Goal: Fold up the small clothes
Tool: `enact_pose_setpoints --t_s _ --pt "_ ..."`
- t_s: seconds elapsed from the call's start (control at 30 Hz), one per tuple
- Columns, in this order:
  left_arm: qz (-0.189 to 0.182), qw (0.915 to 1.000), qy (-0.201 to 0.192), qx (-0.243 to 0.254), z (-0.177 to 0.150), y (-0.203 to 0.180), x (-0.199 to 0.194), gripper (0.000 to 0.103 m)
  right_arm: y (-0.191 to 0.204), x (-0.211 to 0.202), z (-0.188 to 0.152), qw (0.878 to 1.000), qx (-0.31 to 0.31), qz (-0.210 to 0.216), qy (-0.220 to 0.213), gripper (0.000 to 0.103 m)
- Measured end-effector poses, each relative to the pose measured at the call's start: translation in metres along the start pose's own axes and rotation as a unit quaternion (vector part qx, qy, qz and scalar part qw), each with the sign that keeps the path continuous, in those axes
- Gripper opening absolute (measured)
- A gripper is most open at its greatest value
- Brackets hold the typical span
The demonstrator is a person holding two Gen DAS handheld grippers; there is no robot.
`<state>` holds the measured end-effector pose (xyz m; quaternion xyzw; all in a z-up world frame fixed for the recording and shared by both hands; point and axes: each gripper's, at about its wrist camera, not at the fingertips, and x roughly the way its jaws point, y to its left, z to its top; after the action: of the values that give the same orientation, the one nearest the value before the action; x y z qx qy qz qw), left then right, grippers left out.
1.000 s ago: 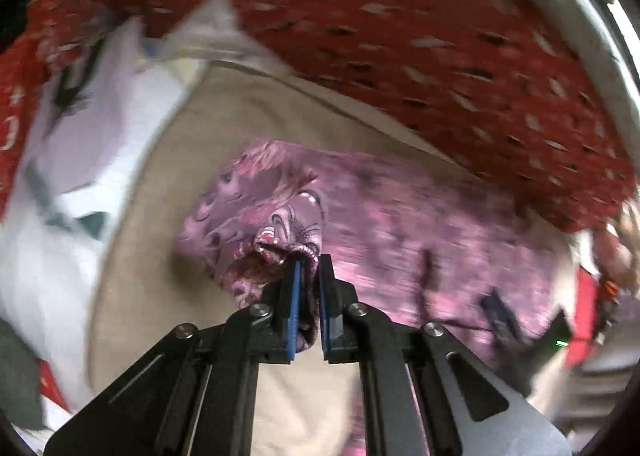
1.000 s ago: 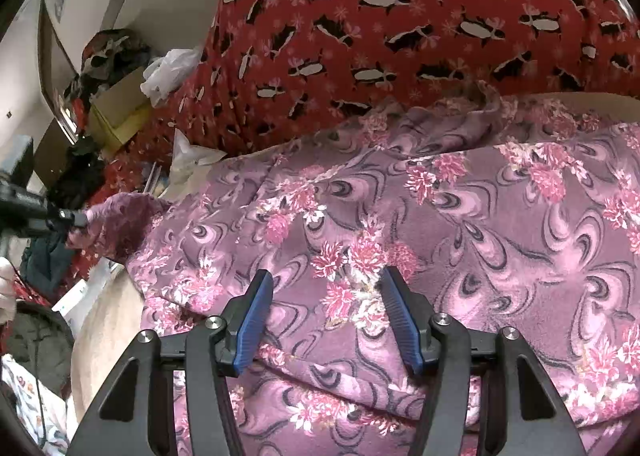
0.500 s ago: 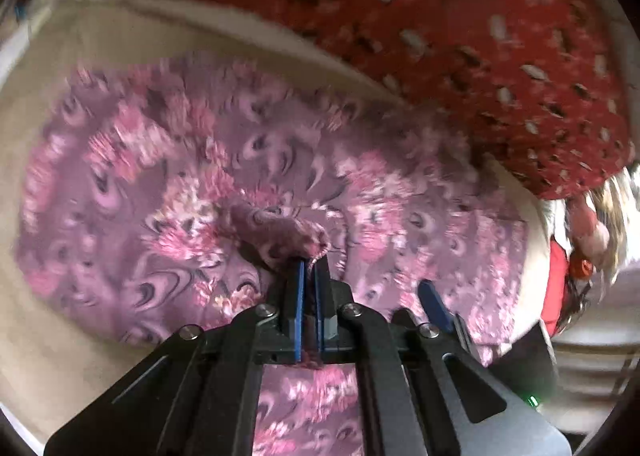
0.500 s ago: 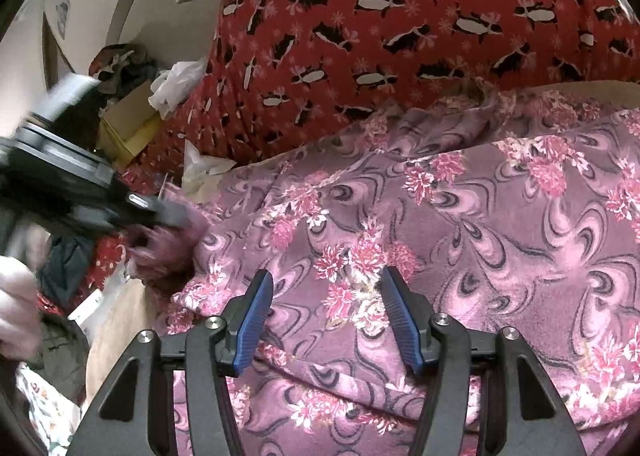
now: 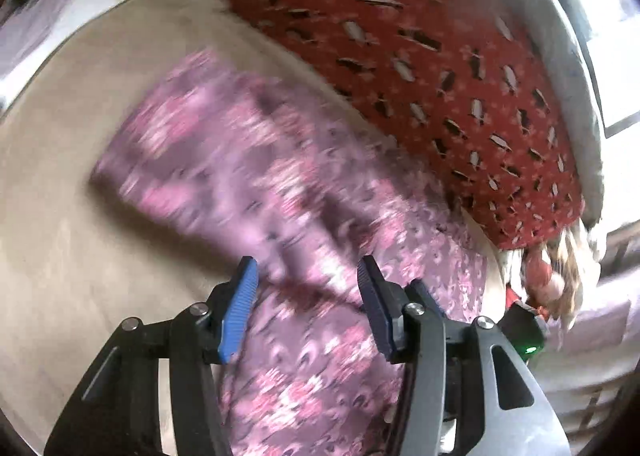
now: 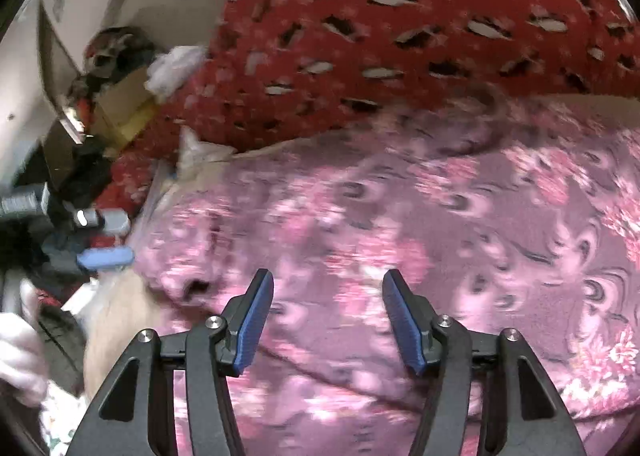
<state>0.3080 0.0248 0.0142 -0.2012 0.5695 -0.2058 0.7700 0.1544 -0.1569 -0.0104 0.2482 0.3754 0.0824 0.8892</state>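
Far left, left wrist view: bare beige surface [image 5: 60, 248], nothing on it. Then the near-left edge of the purple floral garment [image 5: 248, 176], running as a long band from upper left down toward lower right and passing under the tool. Blurred throughout, so fold lines probably but not certainly read as one dark crease along that band.

Left gripper [image 5: 306, 308]: jaws have just been opening, now spread apart, blue pads clear of the cloth. Fabric lies below and between them but not pinched. Released, by the look of it.

Further right: red patterned bedding [image 5: 420, 68] bordering the garment's far edge, touching or overlapping it.

Right wrist view, left to right: gloved hand [image 6: 18, 352] at the frame edge, the left gripper [image 6: 108, 240] again, seen side-on at the garment's left end, pads parted. Then the garment [image 6: 400, 224] filling the middle and right, spread wide across the view.

Right gripper [image 6: 326, 316]: spread, hovering over the cloth, nothing between the pads pressed.

Key relation: garment's long axis runs left-right across both tools; left end nearest the left gripper, bulk and right end nearest the right gripper. Judged: next fold likely needs an edge picked from one end and carried along that axis.
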Motion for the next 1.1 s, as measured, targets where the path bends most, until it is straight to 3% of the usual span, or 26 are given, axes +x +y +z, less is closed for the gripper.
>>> enact_pose_setpoints --t_s 0.13,0.2,0.3,0.37,0.57,0.67,0.9,1.03,1.07,1.1 --pt "-0.049 0.9961 0.025 -0.069 -0.028 0.032 0.030 0.050 0.032 0.017 0.005 0.999 -0.012 0.037 0.024 0.057" --pt "-0.055 0.9946 0.033 -0.082 -0.036 0.037 0.044 0.049 0.045 0.032 0.006 0.998 -0.016 0.050 0.040 0.052" --pt "-0.060 0.9944 0.024 -0.083 -0.037 0.038 0.046 0.049 0.056 0.057 0.009 0.996 -0.020 0.057 0.069 0.032" --pt "-0.067 0.9938 0.020 -0.086 -0.034 0.037 0.046 0.049 0.056 0.069 0.008 0.995 -0.026 0.051 0.084 0.008" --pt "-0.075 0.9941 0.004 -0.078 -0.026 0.029 0.042 0.049 0.035 0.033 0.016 0.994 0.013 0.100 0.031 0.007" --pt "-0.080 0.9931 -0.001 -0.086 -0.025 0.026 0.044 0.049 0.016 0.002 0.024 0.995 0.023 0.100 0.003 0.007" --pt "-0.099 0.9880 0.007 -0.119 -0.018 0.012 0.070 0.051 -0.066 -0.071 0.030 0.995 0.067 0.050 -0.048 0.007" --pt "-0.099 0.9831 0.016 -0.153 -0.018 0.008 0.095 0.049 -0.117 -0.088 0.013 0.992 0.117 0.022 -0.046 0.007" --pt "-0.091 0.9833 0.013 -0.157 -0.019 0.007 0.100 0.036 -0.130 -0.087 0.005 0.991 0.131 0.016 -0.038 0.007" --pt "-0.087 0.9833 0.013 -0.159 -0.020 0.006 0.102 0.015 -0.138 -0.085 -0.001 0.989 0.142 0.013 -0.030 0.007"
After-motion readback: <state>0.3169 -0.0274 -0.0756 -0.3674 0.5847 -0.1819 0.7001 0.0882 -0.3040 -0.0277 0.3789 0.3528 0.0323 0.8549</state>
